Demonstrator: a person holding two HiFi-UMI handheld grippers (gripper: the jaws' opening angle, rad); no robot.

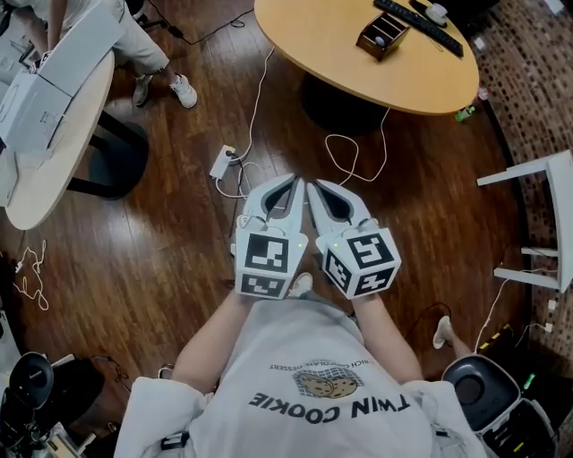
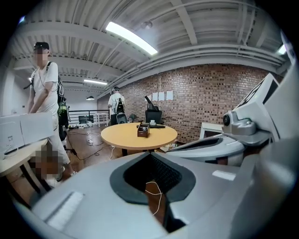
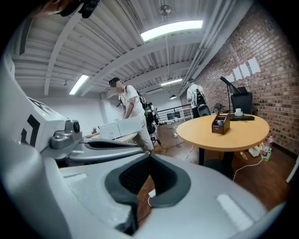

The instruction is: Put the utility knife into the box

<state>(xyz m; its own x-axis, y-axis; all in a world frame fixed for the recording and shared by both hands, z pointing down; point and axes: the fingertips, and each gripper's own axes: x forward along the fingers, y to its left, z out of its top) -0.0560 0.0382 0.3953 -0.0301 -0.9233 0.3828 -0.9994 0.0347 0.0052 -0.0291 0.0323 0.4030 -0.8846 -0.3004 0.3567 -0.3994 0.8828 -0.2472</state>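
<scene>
The small brown open box (image 1: 382, 34) stands on the round wooden table (image 1: 340, 54) ahead of me; the left gripper view shows this box (image 2: 143, 130) far off, as does the right gripper view (image 3: 219, 124). No utility knife can be made out in any view. My left gripper (image 1: 294, 181) and right gripper (image 1: 312, 186) hang side by side over the wooden floor, well short of the table. Both are shut with nothing between the jaws, the tips meeting in the left gripper view (image 2: 150, 153) and in the right gripper view (image 3: 149, 156).
A white power strip (image 1: 221, 163) and loose cables lie on the floor in front of the grippers. A pale table (image 1: 54, 170) with white boxes stands at the left, a person (image 3: 131, 112) beside it. White furniture (image 1: 537, 215) stands at the right. Dark items (image 1: 421, 22) lie behind the box.
</scene>
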